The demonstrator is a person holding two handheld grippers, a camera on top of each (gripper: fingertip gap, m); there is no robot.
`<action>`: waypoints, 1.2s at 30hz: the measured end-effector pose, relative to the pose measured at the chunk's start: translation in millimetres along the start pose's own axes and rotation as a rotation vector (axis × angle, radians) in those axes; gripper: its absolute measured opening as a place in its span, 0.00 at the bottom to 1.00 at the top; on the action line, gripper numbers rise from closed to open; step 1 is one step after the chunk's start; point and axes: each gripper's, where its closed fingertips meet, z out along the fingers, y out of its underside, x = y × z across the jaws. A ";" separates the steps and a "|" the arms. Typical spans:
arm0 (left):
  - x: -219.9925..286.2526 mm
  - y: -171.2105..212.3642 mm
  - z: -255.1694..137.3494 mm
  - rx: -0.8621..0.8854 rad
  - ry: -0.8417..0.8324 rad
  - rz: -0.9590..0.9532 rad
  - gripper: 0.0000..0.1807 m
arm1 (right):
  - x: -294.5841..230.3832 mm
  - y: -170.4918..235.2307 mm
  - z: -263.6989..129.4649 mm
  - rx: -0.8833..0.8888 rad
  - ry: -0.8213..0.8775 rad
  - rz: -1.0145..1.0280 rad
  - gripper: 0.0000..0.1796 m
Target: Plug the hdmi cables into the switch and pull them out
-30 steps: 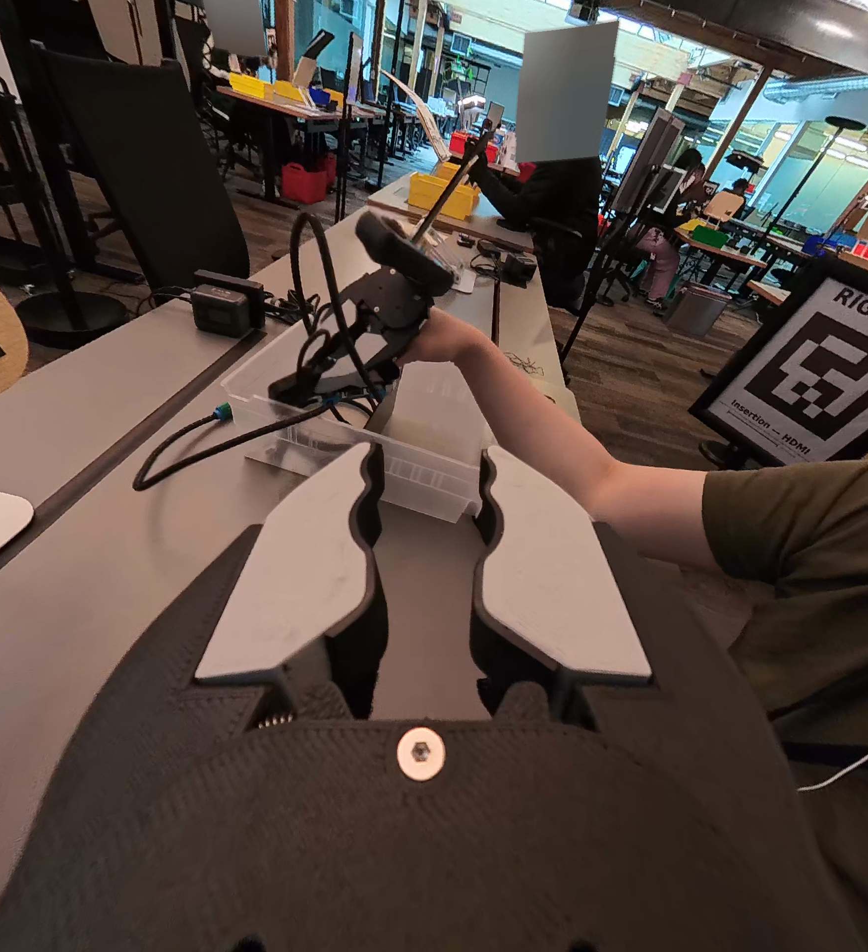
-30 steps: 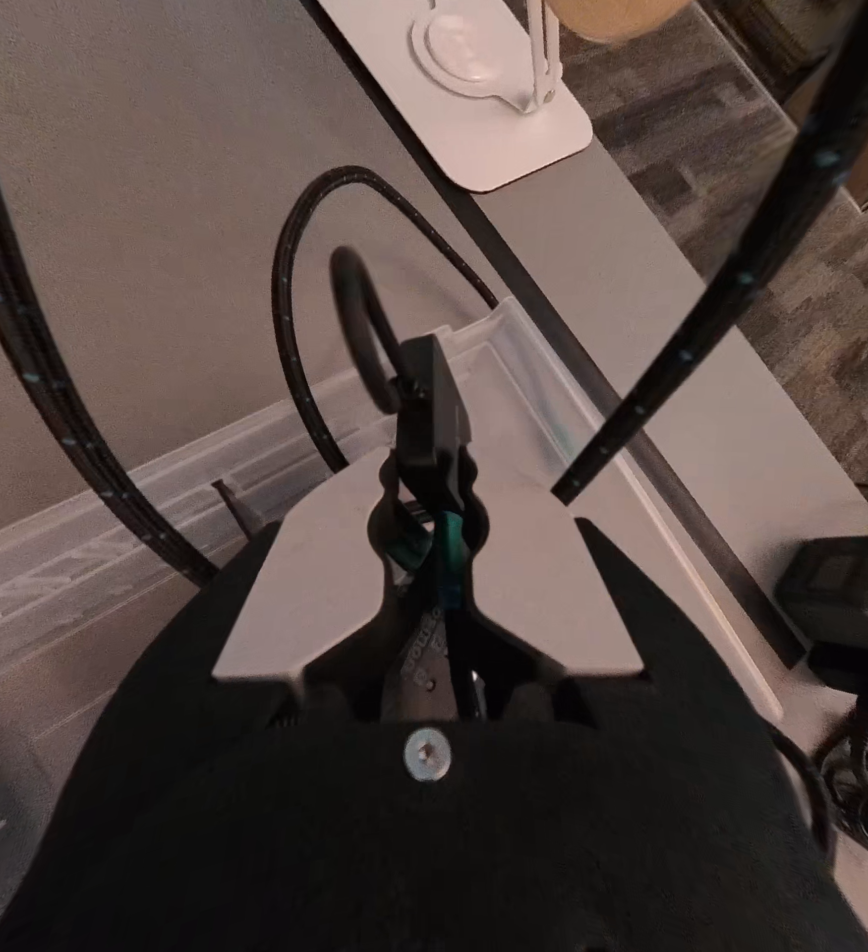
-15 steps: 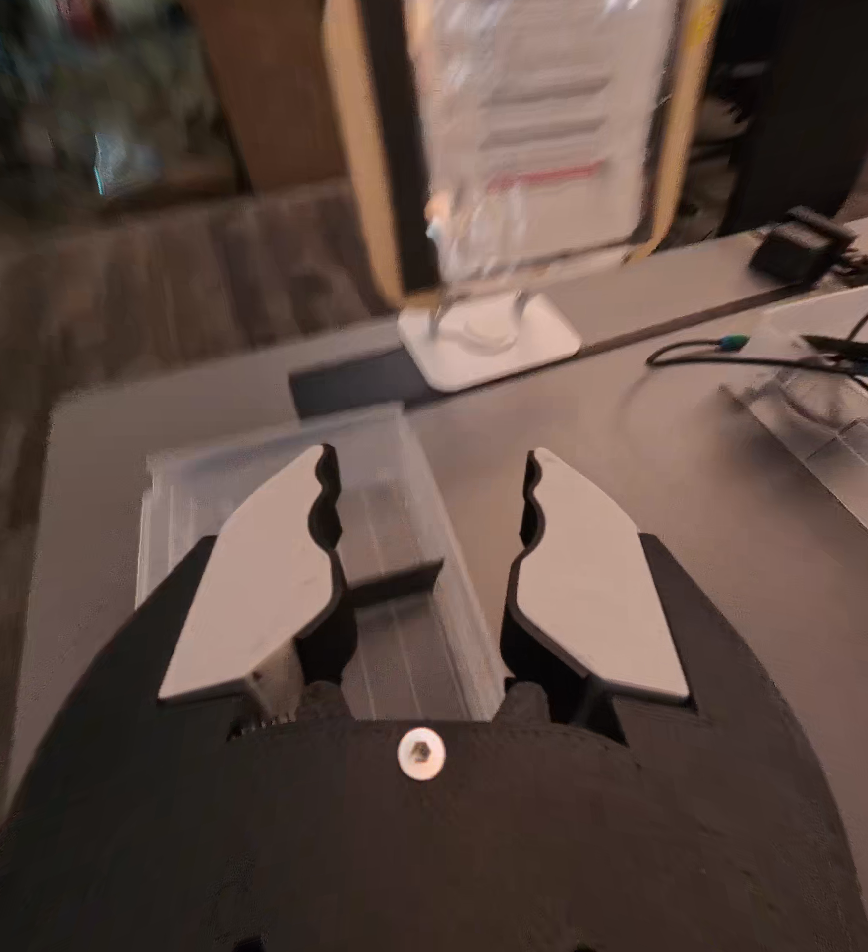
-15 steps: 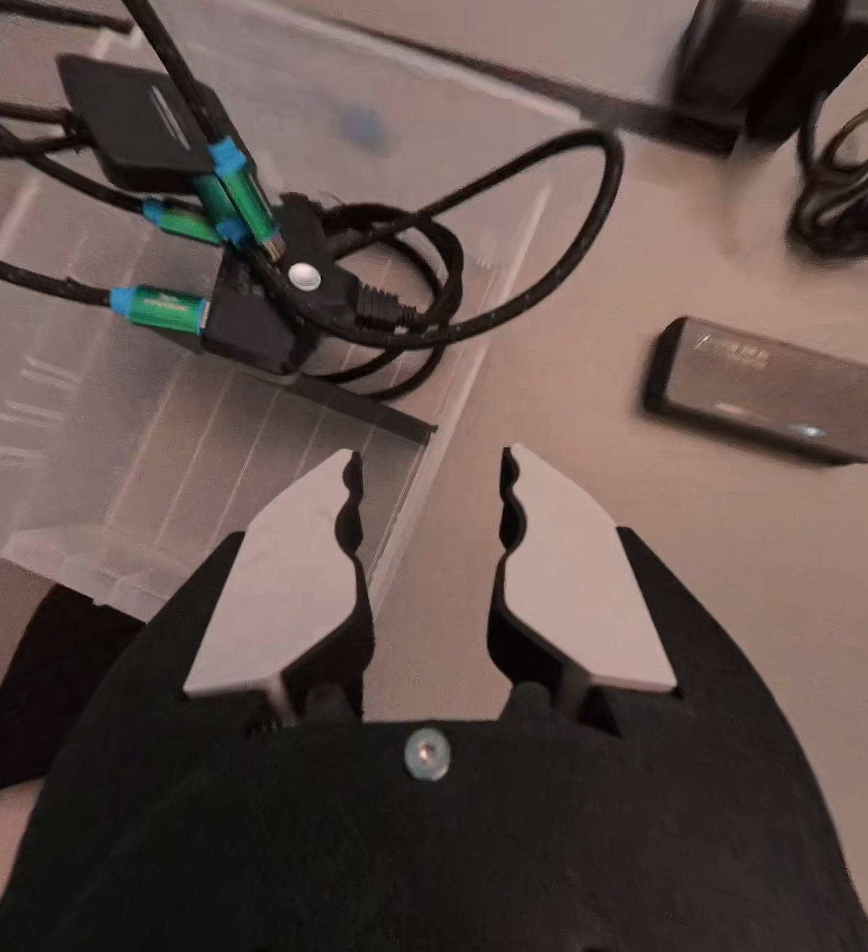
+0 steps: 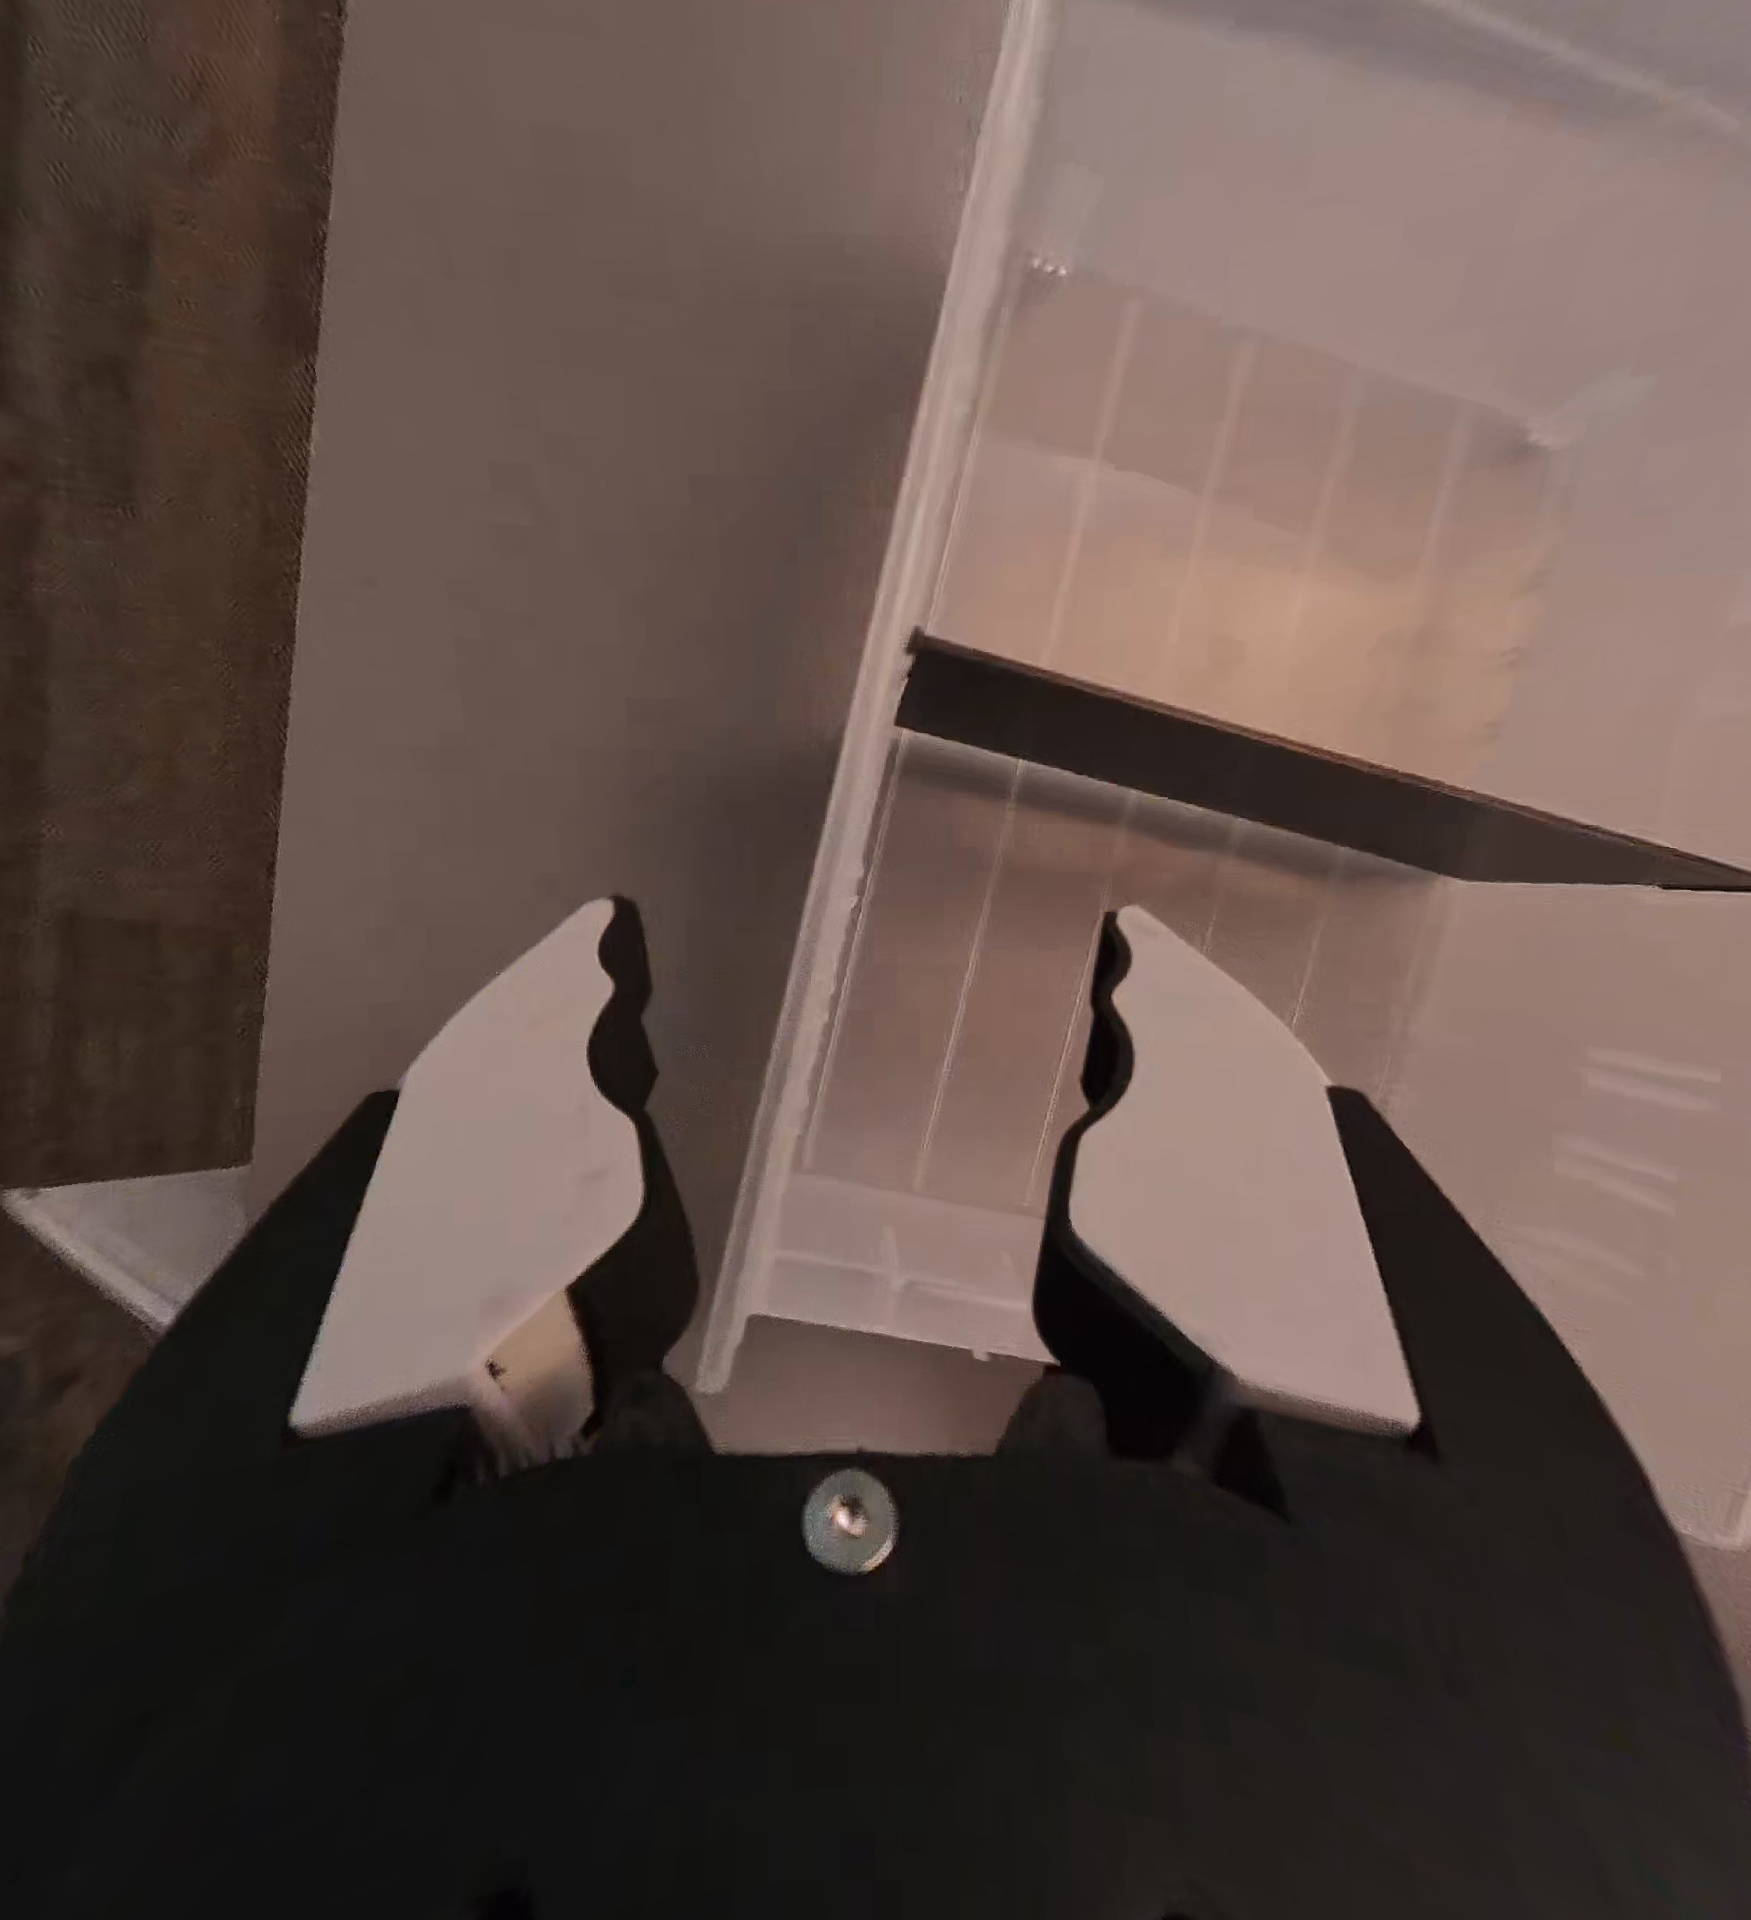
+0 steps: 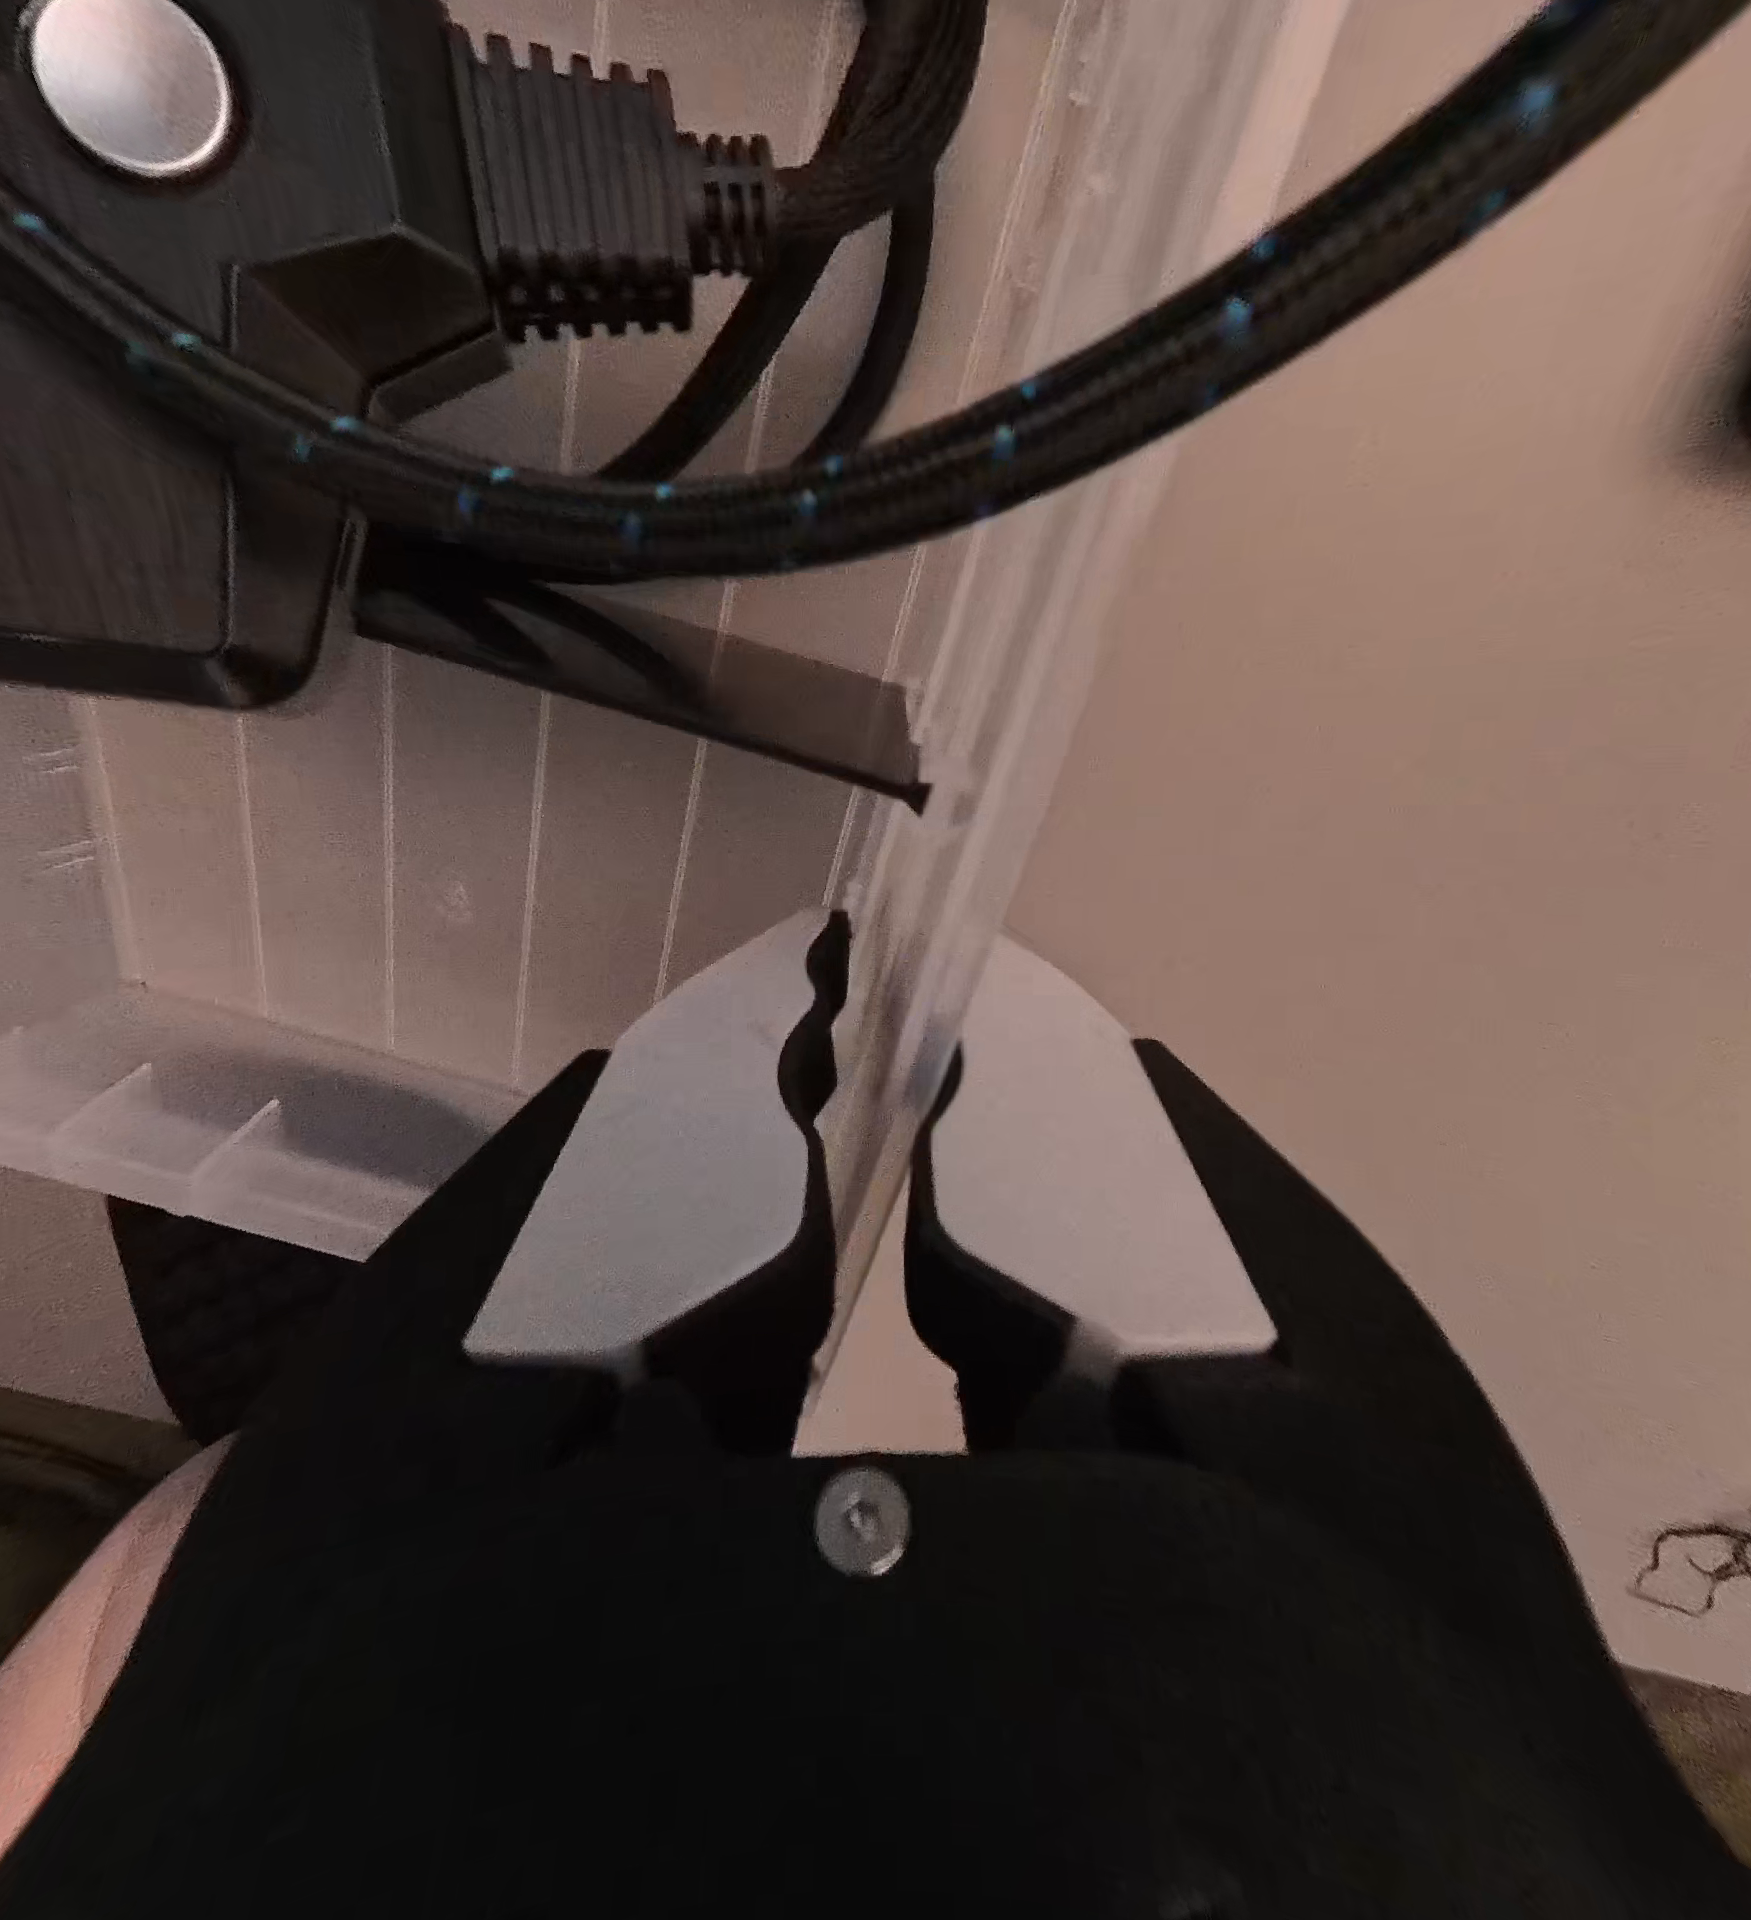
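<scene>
The right gripper (image 6: 876,1091) is pinched on the side wall of the clear plastic bin (image 6: 964,727), one finger inside and one outside. The wall's long edge runs straight away from the gripper. Inside the bin, just beyond the dark divider (image 6: 746,717), lie the black switch (image 6: 102,436) and the braided hdmi cables (image 6: 850,488), one ribbed plug (image 6: 580,197) seated in the switch. So the task's things lie ahead and to the inner side of the held wall, nearer the right gripper.

The left gripper (image 5: 871,1039) hangs released and empty, its jaws spread astride the near wall of a second clear bin (image 5: 850,935), not yet touching it; its divider (image 5: 1318,779) crosses beyond, and no cable shows inside. The grey worktop (image 5: 559,520) lies beside it.

Half a second ago both grippers hovered open above the bins; a second ago the right one was clamped on a cable plug, lifted over the bin. The plug is now let go and the bin wall taken instead, probably to shift or steady it.
</scene>
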 end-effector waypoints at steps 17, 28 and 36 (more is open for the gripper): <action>55.9 56.4 32.9 -0.426 0.088 0.361 0.04 | -81.8 -34.5 13.2 -0.136 -0.045 -0.097 0.06; 113.3 67.6 34.5 -0.518 0.134 0.505 0.05 | -98.7 -41.9 16.3 -0.149 -0.055 -0.136 0.07; 120.8 76.9 29.9 -0.551 0.206 0.514 0.09 | -86.0 -54.8 -50.6 0.128 0.016 -0.028 0.10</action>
